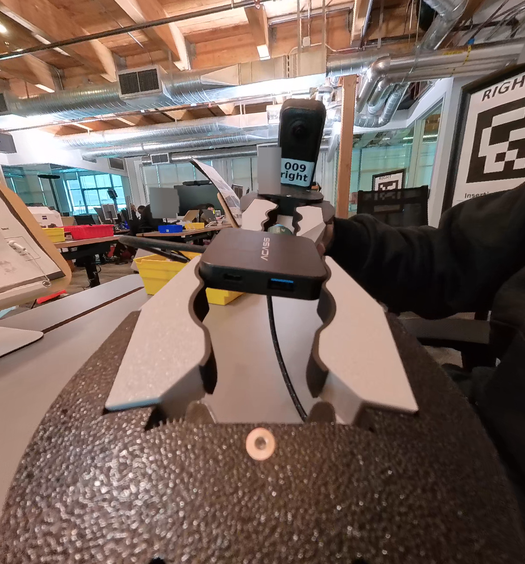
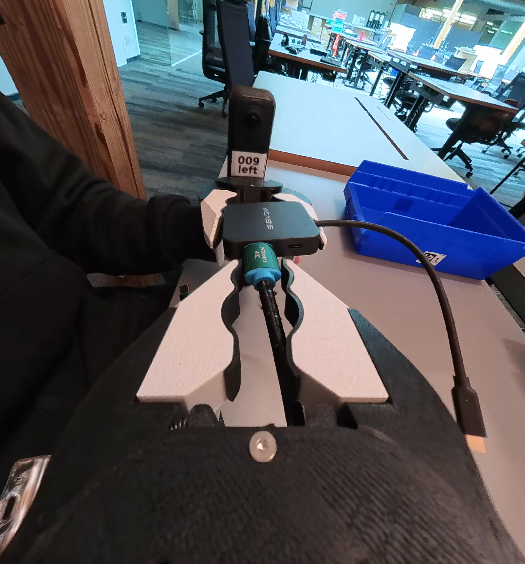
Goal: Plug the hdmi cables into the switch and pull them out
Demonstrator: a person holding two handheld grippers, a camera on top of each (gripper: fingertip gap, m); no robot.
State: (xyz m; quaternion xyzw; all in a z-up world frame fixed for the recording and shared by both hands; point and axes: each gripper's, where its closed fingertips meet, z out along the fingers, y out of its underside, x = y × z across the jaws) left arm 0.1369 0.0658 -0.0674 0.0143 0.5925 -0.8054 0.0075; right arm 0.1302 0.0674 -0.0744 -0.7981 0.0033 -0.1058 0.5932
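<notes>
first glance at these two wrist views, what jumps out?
The two grippers meet head-on in mid-air over the grey table: the left gripper clamps the flat black switch by its sides. On the opposite edge, the green HDMI plug sits in a port, with the right gripper around it. A bright blue bin stands on the table just beyond.

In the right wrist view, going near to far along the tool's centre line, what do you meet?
Braided HDMI cable → green plug → black switch → left tool → its upright camera.
</notes>
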